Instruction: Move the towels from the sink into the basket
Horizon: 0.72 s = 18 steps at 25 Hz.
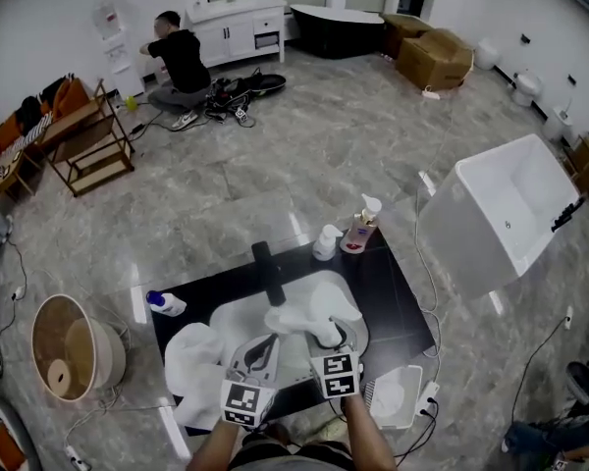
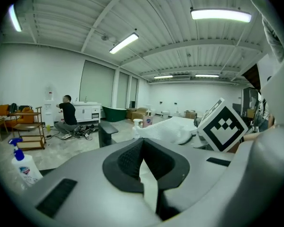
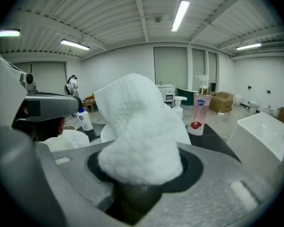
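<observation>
towel [image 3: 137,126] | clamped between right hand-held gripper [image 1: 327,336] jaws | above sink [image 1: 238,314]

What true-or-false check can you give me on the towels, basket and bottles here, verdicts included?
1. The right gripper holds a white towel. True.
2. The basket stands on the counter. False: it stands on the floor, left of the counter.
3. A second towel lies left of the sink. True.
4. A towel lies in the basket. False: no towel shows in it.
5. The pink bottle lies toppled. False: it stands upright behind the sink.
</observation>
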Available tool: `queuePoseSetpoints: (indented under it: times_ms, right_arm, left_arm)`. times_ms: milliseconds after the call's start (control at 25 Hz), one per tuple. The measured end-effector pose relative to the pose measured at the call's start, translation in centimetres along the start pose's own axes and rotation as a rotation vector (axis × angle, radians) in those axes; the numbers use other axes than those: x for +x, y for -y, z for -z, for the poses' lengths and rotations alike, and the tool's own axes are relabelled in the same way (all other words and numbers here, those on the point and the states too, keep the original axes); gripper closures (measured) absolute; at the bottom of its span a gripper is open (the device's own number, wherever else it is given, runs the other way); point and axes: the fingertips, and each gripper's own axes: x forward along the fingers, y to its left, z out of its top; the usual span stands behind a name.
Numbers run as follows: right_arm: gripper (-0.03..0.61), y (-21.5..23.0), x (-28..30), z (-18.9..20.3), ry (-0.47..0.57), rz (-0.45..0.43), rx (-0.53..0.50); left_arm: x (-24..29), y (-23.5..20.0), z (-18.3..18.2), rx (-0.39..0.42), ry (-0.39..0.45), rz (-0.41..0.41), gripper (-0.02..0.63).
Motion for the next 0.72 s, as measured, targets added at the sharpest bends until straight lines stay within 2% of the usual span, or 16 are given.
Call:
queuePoseSetpoints:
  times_ms: [480,720]
  right_arm:
    - [0.371,5.0,-11.7,-6.6,0.199,0.166,0.004]
    - [0.371,8.8,-17.1,-7.3,0.265,0.272,0.02]
  left_arm:
    - [-0.2,6.2,-7.0,0.079,0.104,0.089,0.604]
    - [0.9,10.3,-8.9,0.116,0.142,0.165,0.604]
